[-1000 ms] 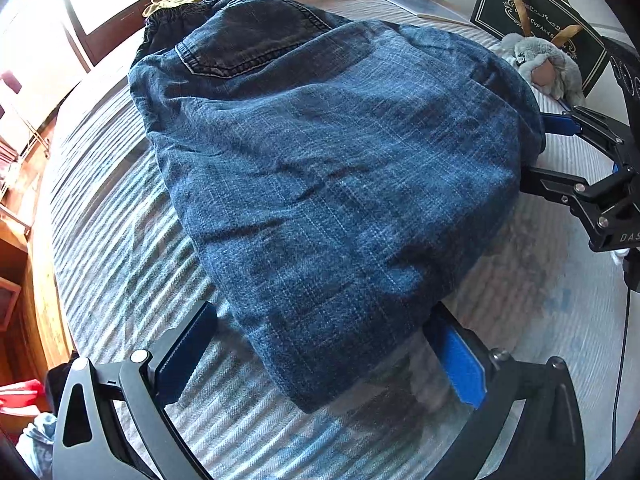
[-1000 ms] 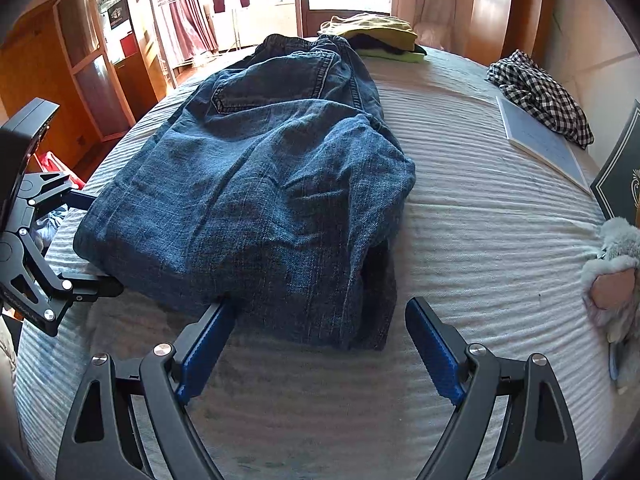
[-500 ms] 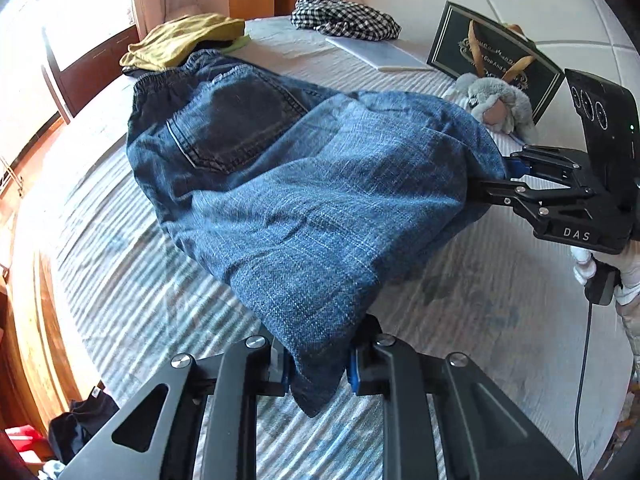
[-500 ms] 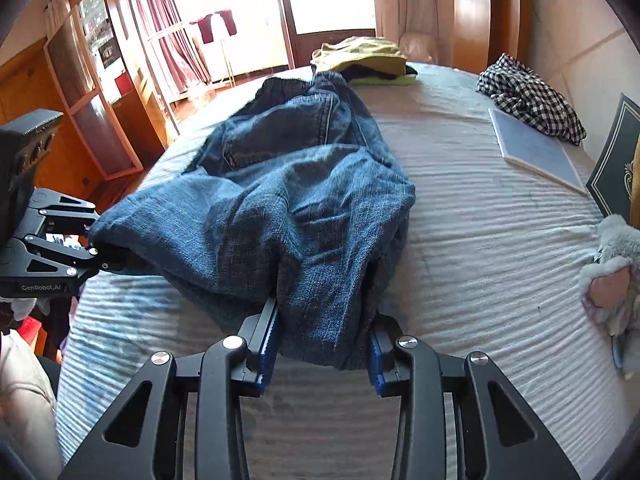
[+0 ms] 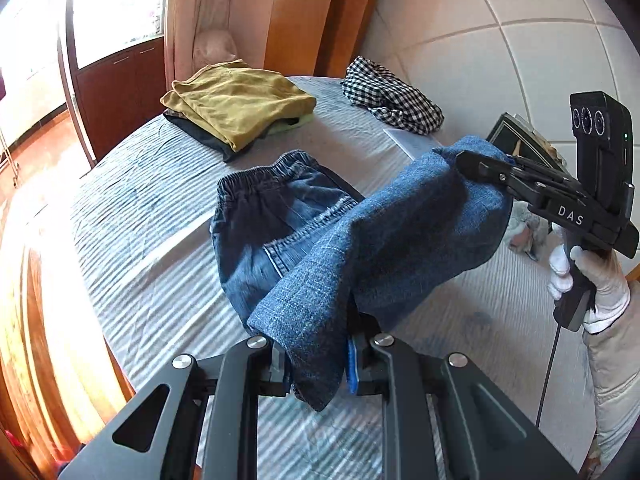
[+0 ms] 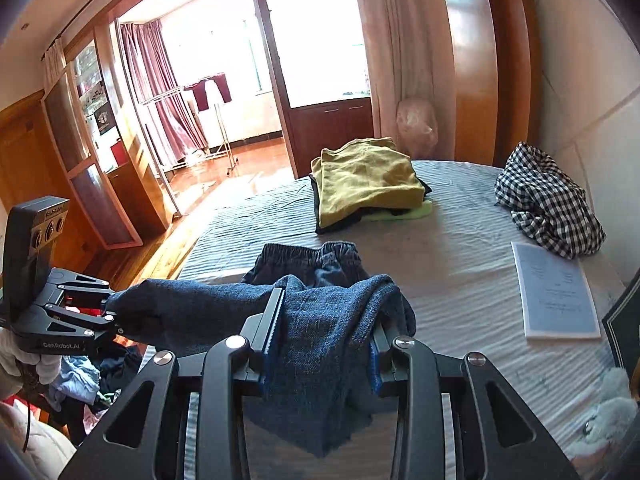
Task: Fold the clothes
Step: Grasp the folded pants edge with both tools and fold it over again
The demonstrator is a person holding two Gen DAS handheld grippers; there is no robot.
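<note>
Blue denim jeans lie on the striped bed, folded edge lifted, elastic waistband still flat on the sheet. My left gripper is shut on one corner of the denim. My right gripper is shut on the other corner, and it also shows in the left wrist view holding the cloth up high. The jeans hang stretched between both grippers above the bed; my left gripper shows at the left of the right wrist view.
A folded stack topped by a yellow garment lies at the far bed end. A checked cloth and a paper sheet lie by the wall. A plush toy and framed card are near right. Clothes pile beside the bed.
Both grippers closed on the jeans' near corners, then lifted them up and toward the waistband. The denim now hangs raised between them instead of lying flat.
</note>
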